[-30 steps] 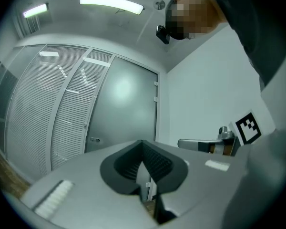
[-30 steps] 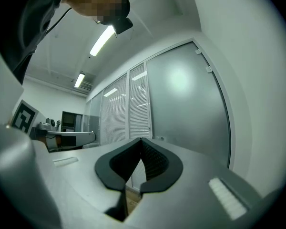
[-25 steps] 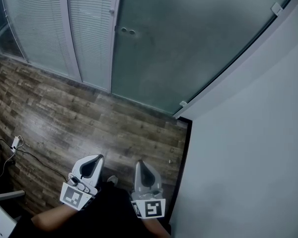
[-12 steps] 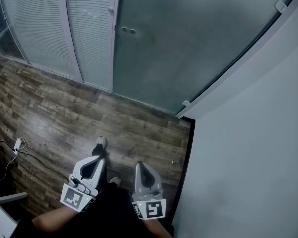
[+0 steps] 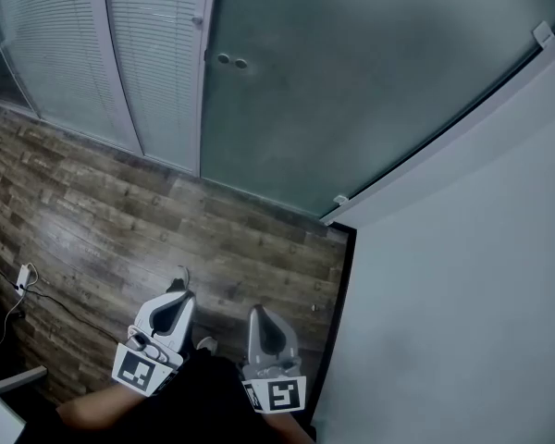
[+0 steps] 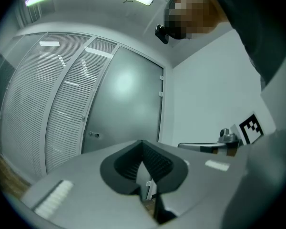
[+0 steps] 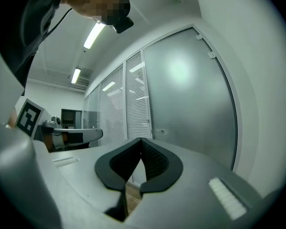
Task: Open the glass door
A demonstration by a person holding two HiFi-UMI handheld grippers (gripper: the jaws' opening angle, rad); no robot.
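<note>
Pose: both hands low in front of the person, side by side, tools level and aimed at the door. The left gripper (image 5: 178,296) has its jaws together with nothing in them. The right gripper (image 5: 259,313) is the same, empty. The glass door (image 5: 351,91) (frosted, two round fittings (image 5: 231,61) near its left edge) stands closed ahead, well apart from both grippers, between the slatted panels (image 5: 120,54) and the wall (image 5: 462,303).

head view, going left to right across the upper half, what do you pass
blinds → glass door → white wall
</note>
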